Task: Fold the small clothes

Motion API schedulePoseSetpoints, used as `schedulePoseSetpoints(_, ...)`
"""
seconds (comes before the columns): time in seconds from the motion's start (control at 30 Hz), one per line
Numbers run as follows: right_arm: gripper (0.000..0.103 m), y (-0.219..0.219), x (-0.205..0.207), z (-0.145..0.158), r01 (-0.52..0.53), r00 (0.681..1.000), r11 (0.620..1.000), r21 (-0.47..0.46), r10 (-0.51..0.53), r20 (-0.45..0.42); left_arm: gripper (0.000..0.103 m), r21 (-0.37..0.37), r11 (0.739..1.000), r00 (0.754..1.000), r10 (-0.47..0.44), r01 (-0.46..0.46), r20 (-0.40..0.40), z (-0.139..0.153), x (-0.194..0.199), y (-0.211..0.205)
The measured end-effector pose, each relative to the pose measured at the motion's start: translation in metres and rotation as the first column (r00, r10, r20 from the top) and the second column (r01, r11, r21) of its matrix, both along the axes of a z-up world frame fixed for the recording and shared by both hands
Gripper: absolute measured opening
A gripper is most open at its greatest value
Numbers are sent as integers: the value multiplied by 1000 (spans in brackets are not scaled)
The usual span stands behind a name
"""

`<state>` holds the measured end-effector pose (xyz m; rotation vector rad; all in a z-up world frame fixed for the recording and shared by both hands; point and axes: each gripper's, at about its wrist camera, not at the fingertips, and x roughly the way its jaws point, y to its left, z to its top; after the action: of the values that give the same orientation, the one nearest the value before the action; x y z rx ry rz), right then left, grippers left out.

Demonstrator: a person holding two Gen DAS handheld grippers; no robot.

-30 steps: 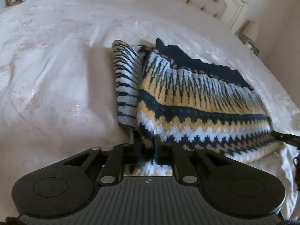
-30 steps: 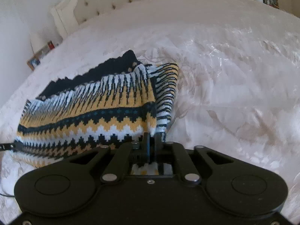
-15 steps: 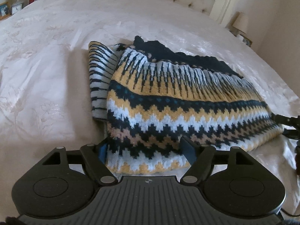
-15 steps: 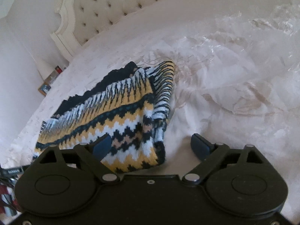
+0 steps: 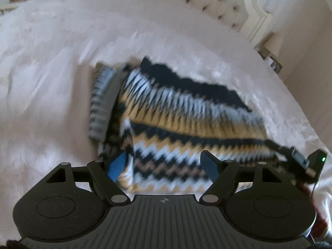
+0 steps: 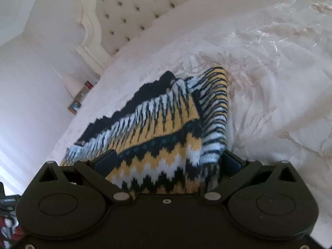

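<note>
Both claws you are holding, left claw [image 5: 164, 167] and right claw [image 6: 169, 162], are gaping wide, just opened, gripping nothing; folded navy-yellow-white zigzag knitted sweater [image 5: 186, 124] is lying on the white bed [image 5: 51, 83].

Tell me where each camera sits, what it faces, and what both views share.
Left wrist: on the left hand-held gripper, facing the folded sweater on the bed; open fingers show.
Right wrist: on the right hand-held gripper, facing the same sweater's other end; open fingers straddle it.
Shared: sweater, bed, tufted headboard.
</note>
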<state>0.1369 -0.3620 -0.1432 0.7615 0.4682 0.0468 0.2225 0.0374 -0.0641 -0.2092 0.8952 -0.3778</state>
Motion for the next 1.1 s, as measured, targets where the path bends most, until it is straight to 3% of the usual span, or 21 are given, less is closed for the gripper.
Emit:
schedulePoseSetpoints(0.17, 103, -1, -4, -4, -4, 999, 1000, 8, 4, 42, 76, 46, 999, 1000, -19, 19, 15, 17, 24, -39)
schedulePoseSetpoints(0.37, 103, -4, 0, -2, -19, 999, 999, 26, 18, 28, 76, 104, 994, 998, -45, 40, 44, 18, 57, -90)
schedulePoseSetpoints(0.57, 103, -8, 3, -2, -19, 1000, 998, 54, 18, 20, 76, 216, 974, 998, -65, 61, 12, -7, 92, -133)
schedulePoseSetpoints(0.8, 103, -10, 4, -3, -21, 1000, 997, 78, 19, 22, 77, 326, 942, 996, -55, 77, -74, -48, 116, -146)
schedulePoseSetpoints(0.97, 103, -11, 4, -6, -21, 999, 997, 80, 18, 38, 89, 418, 902, 994, -91, 108, -61, -59, 114, -160)
schedulePoseSetpoints(1.1, 103, -7, 2, -9, -27, 998, 998, 48, 24, 66, 96, 435, 896, 996, -78, 93, -51, -64, 112, -163)
